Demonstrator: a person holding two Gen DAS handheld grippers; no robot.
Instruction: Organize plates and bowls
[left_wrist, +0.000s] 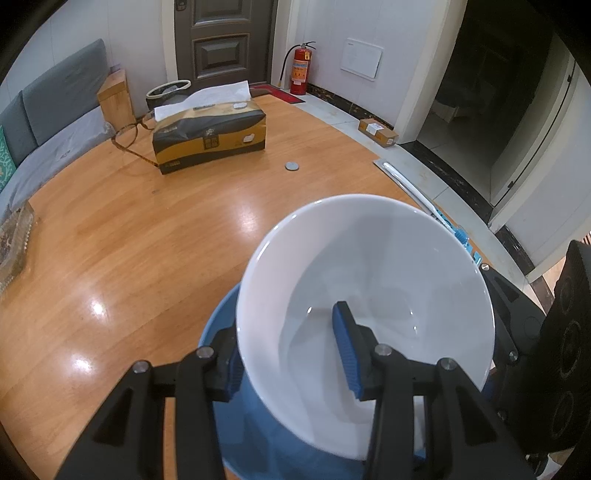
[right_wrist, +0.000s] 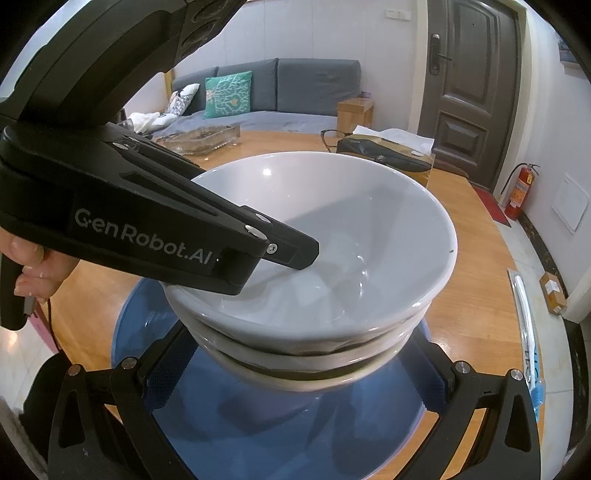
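Your left gripper (left_wrist: 291, 354): fingers clamp the white bowl's (left_wrist: 369, 280) rim. Bowl tops a stack on the blue plate (right_wrist: 280, 424), counter (left_wrist: 147, 240). Right gripper (right_wrist: 299, 373): fingers spread, apparently untouching.

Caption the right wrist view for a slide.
Left tongs grip the top white bowl stacked on a blue plate.

From my right hand-held gripper (right_wrist: 295, 373) I see its fingers standing wide to either side of a stack of white bowls (right_wrist: 325, 258), not touching it. The stack sits on a blue plate (right_wrist: 280, 435) on the wooden table (right_wrist: 476, 295). My left hand-held gripper (right_wrist: 273, 258) clamps the top bowl's near rim, one finger inside.
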